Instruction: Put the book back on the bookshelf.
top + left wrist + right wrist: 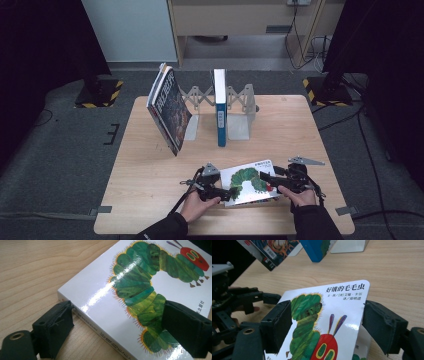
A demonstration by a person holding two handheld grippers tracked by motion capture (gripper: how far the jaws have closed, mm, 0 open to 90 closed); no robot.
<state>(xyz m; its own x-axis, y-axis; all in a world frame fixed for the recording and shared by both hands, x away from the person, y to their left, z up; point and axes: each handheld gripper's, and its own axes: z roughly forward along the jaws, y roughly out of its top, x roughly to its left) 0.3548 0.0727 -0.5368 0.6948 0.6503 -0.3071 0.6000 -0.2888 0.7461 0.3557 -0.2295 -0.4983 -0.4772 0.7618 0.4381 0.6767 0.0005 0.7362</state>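
Note:
A white picture book (247,181) with a green caterpillar on its cover lies flat near the table's front edge. My left gripper (227,194) is at the book's left end, my right gripper (267,177) at its right end. In the left gripper view the left gripper (117,312) straddles the book (105,300): one jaw is beside the spine at table level, the other over the cover. It looks open. The right gripper (325,312) brackets the book's titled corner (342,305), its jaws apart and not visibly pressing. The cover seems slightly raised off the page beneath.
A dark-covered book (169,107) leans at the back left. A blue book (220,107) stands upright in a grey expanding book rack (240,107). Bare wood lies between the rack and the picture book. A person's hands hold both grippers at the table's front edge (225,231).

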